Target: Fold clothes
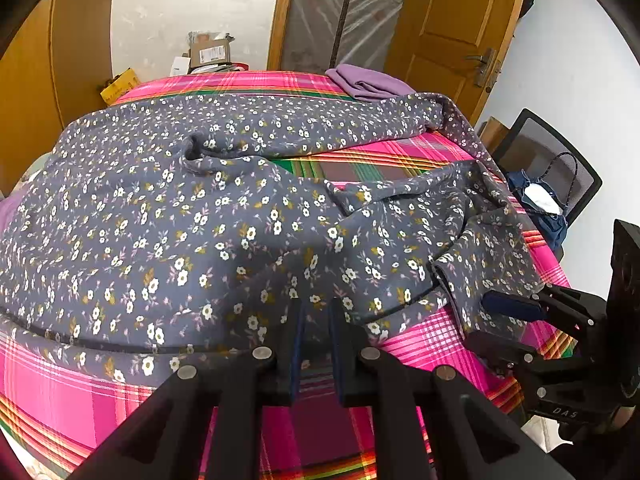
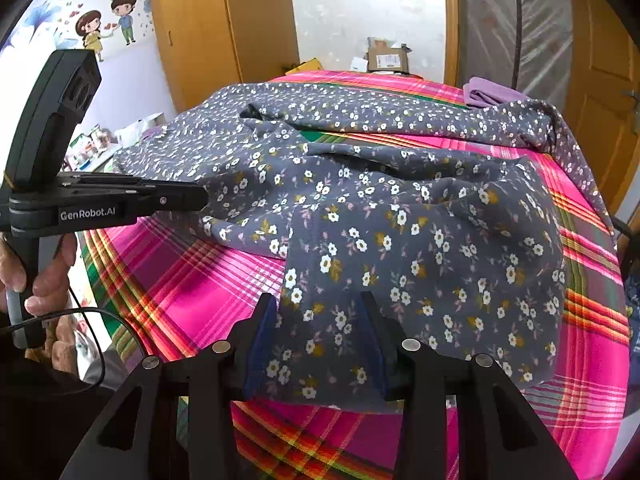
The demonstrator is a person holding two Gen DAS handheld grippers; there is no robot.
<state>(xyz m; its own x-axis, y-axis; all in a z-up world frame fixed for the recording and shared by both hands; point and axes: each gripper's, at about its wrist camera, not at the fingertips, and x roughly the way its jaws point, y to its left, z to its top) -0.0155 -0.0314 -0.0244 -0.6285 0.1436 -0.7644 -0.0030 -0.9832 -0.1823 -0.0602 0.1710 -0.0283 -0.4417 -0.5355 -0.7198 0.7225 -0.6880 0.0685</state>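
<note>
A grey floral garment (image 1: 200, 216) lies spread and rumpled on a bed with a pink plaid sheet (image 1: 60, 396). It also fills the right wrist view (image 2: 400, 216). My left gripper (image 1: 316, 316) has its jaws a narrow gap apart over the garment's near hem, with cloth between them; from the side in the right wrist view (image 2: 204, 196) its tips press into the cloth edge. My right gripper (image 2: 320, 312) is open, its blue pads on either side of a fold of the garment's near corner. It also shows in the left wrist view (image 1: 484, 320) at the garment's right edge.
A folded purple cloth (image 1: 368, 82) lies at the bed's far right corner. Cardboard boxes (image 1: 210, 54) stand beyond the bed. A black chair with a blue bag (image 1: 544, 200) stands right of the bed, near a wooden door (image 1: 460, 20).
</note>
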